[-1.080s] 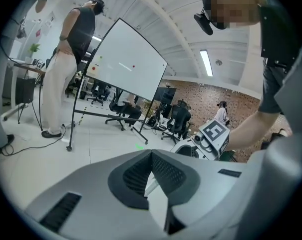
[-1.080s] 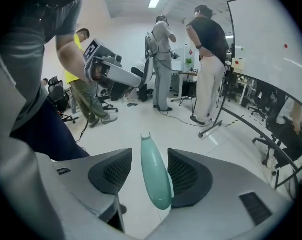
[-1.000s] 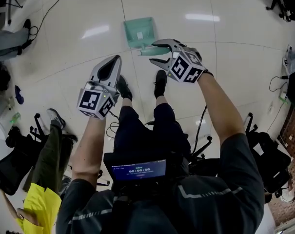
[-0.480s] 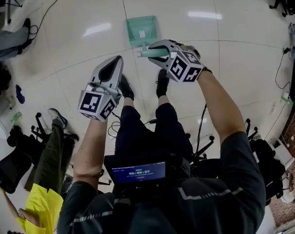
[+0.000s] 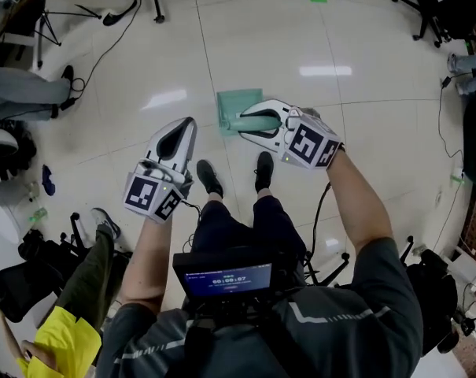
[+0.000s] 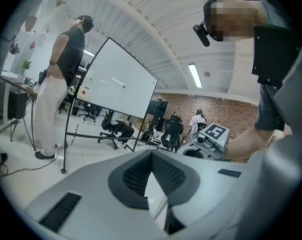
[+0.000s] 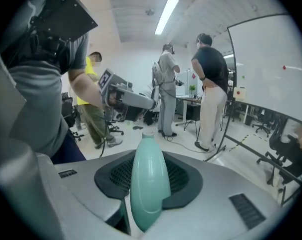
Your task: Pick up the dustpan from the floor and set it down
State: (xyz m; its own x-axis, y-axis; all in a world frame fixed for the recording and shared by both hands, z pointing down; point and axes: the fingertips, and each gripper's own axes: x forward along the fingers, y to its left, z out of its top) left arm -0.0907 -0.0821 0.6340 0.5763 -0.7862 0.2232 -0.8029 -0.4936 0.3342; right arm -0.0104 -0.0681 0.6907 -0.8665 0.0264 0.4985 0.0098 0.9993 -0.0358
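My right claw (image 5: 249, 124) is clamped on the handle (image 7: 150, 184) of the green dustpan (image 5: 233, 104). In the right gripper view both pads press on the handle's sides. The dustpan hangs in that grip, and I judge it clear of the floor (image 5: 379, 46), which lies well below the claw.

What matters for setting it down is that the dustpan's wide end sticks out past the tips of this claw, and its long axis runs roughly along the line the claw points. The wide end should therefore reach the floor ahead of the tips, not under them (only the handle shows in the right gripper view, so I would watch this from the head view).

My left claw (image 5: 181, 126) has its jaws together on nothing. It stands beside the right one, apart from the dustpan, so the right hand does this alone.

I can read no brand or label on the dustpan. Each claw's cube (image 5: 310, 145) carries black-and-white square markers, not words. The chest screen (image 5: 226, 276) shows digits too small to make out.
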